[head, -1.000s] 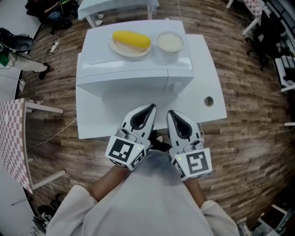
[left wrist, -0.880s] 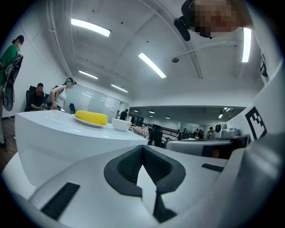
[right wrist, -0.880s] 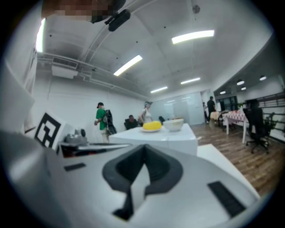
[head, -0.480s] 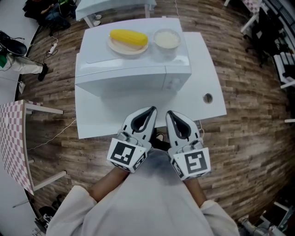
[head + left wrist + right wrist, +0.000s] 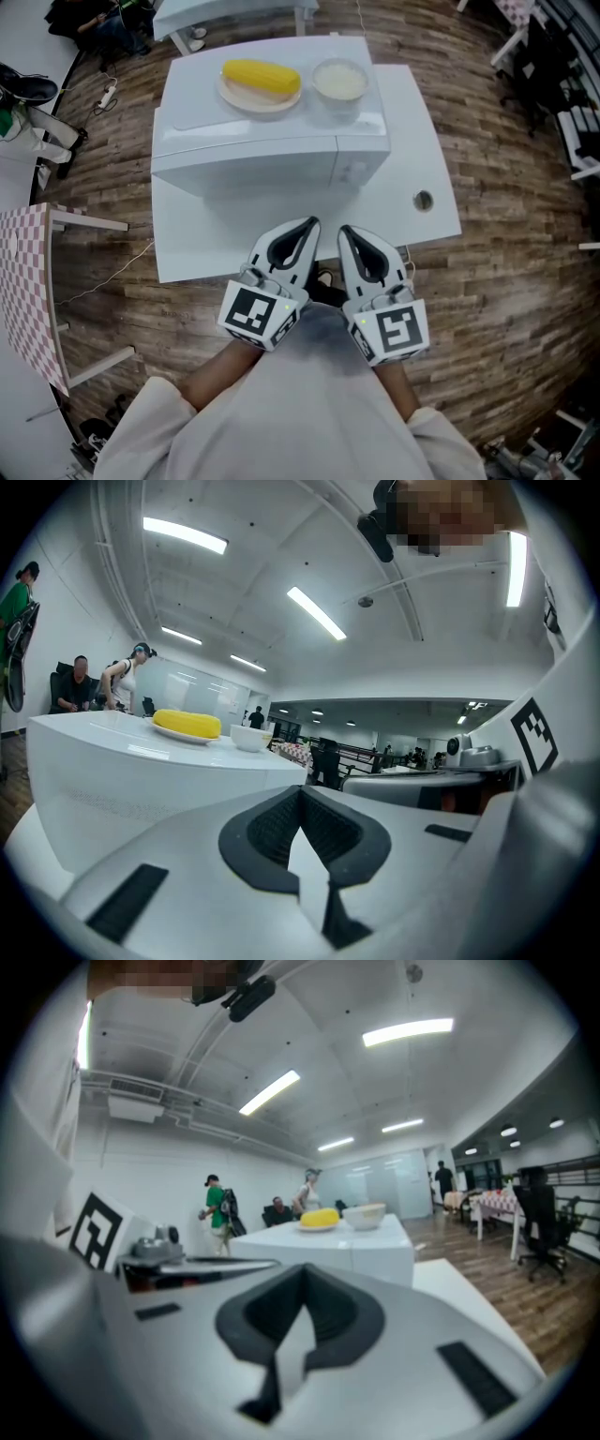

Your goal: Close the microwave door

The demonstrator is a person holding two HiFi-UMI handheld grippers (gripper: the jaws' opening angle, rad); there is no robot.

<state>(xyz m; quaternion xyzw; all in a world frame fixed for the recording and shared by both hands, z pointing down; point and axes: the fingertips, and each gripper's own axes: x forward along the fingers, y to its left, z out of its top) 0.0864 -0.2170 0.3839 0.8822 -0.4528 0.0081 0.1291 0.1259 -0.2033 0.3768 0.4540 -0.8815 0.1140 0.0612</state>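
Okay, left gripper (image 5: 307, 223) and right gripper (image 5: 345, 231) side by side at lower centre, jaws pinched together, empty; microwave door (image 5: 248, 169) above, closed.

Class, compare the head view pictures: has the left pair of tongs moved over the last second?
No. The left tongs lie at the same spot over the front edge of the white table, short of the microwave.

Both hands hide behind the left tool (image 5: 307, 223) and right tool (image 5: 345, 231), and the checked table (image 5: 23, 281) is cropped at left.
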